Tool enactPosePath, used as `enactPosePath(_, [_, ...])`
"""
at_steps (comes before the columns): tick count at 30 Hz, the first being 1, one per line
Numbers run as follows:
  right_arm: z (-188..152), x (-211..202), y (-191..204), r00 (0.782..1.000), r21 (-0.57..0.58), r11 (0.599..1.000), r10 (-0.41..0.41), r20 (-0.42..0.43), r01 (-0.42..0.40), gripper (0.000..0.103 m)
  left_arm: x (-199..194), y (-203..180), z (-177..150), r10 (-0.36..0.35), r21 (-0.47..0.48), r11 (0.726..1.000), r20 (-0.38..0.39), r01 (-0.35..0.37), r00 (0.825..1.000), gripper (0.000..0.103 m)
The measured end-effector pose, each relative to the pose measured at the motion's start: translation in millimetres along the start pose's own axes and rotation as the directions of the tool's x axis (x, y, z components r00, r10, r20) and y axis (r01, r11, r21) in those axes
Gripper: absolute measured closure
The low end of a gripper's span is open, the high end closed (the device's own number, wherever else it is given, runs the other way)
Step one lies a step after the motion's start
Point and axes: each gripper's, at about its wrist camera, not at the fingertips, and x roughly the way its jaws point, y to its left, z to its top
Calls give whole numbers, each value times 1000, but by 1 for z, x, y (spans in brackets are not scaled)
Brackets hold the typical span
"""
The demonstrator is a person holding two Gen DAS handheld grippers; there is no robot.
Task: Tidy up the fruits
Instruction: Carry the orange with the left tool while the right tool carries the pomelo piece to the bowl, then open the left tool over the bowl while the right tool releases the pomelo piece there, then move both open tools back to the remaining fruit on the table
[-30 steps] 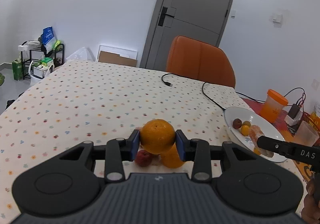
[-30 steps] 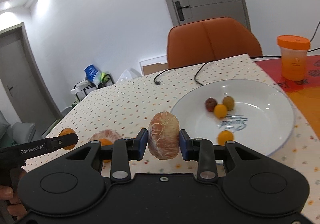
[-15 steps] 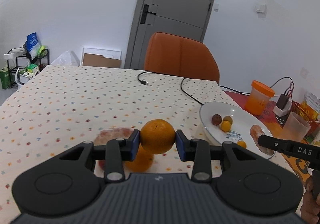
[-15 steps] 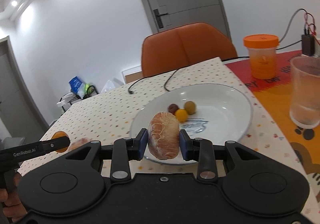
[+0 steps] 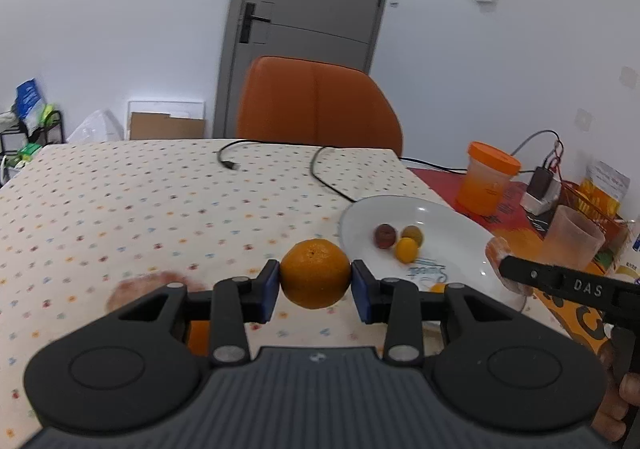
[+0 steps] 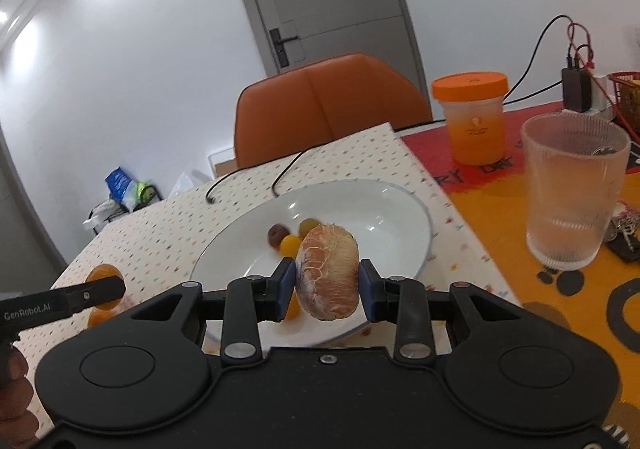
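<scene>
My left gripper (image 5: pixel 315 291) is shut on an orange (image 5: pixel 314 273) and holds it above the dotted tablecloth, just left of the white plate (image 5: pixel 448 217). My right gripper (image 6: pixel 327 295) is shut on a peeled pomelo piece (image 6: pixel 327 277) above the near rim of the plate (image 6: pixel 380 205). The plate holds several small fruits: a dark red one (image 5: pixel 385 236), a greenish one (image 5: pixel 413 233) and a yellow one (image 5: pixel 405 250). Another peeled piece (image 5: pixel 136 285) and an orange (image 5: pixel 198 337) lie on the cloth under the left gripper.
An orange chair (image 5: pixel 318 105) stands at the far table edge. A black cable (image 5: pixel 320 169) runs across the cloth. An orange-lidded jar (image 6: pixel 474 117), a ribbed glass (image 6: pixel 572 189) and a charger (image 6: pixel 576 89) stand on the red-orange mat to the right.
Both grippers moved right toward the plate with their fruit. The right gripper now holds the pomelo piece over the plate's near rim; the left orange has left the fruit pile behind.
</scene>
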Motion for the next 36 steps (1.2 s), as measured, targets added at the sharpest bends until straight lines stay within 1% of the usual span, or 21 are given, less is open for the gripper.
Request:
enactPosePath(1, [1,-1,-2,1000,8,1000,2,7,-2,64,2,-4,1,-5,7,1000,0,5,1000,66])
enactPosePath(4, [0,-8,-7,999,14,1000,22,30,-23,64,7,-16,2,-19,29,999,-3,19,1000,66])
enactPosePath(15, [-5,-25,-23,998,45,997,62,31,-63,64,21,-48,6,-57,69,996,-14,58,998,65])
enactPosePath(17, [-6,-25,-24,997,50,996,67,29,-69,64,19,-51,6,-53,77,996,0,53,999,59])
enactPosePath(19, [-7,-26,-24,997,51,996,69,25,-70,64,19,-52,6,-35,86,996,-2,35,999,51])
enactPosePath(23, [-9,-26,-22,997,53,995,78,18,-79,64,15,-42,5,-18,56,998,-8,18,1000,44])
enactPosePath(25, [-9,-26,-20,997,53,995,82,13,-83,64,11,-36,4,4,43,999,-7,-4,1000,33])
enactPosePath(27, [-10,-26,-17,996,53,995,87,9,-87,61,6,-28,4,22,30,999,-1,-22,1000,26])
enactPosePath(28, [-10,-26,-15,996,53,995,87,8,-88,57,4,-25,4,29,26,999,1,-29,1000,23])
enactPosePath(36, [-13,-24,2,995,31,995,98,-12,-98,44,-14,4,4,87,-12,996,11,-87,996,17])
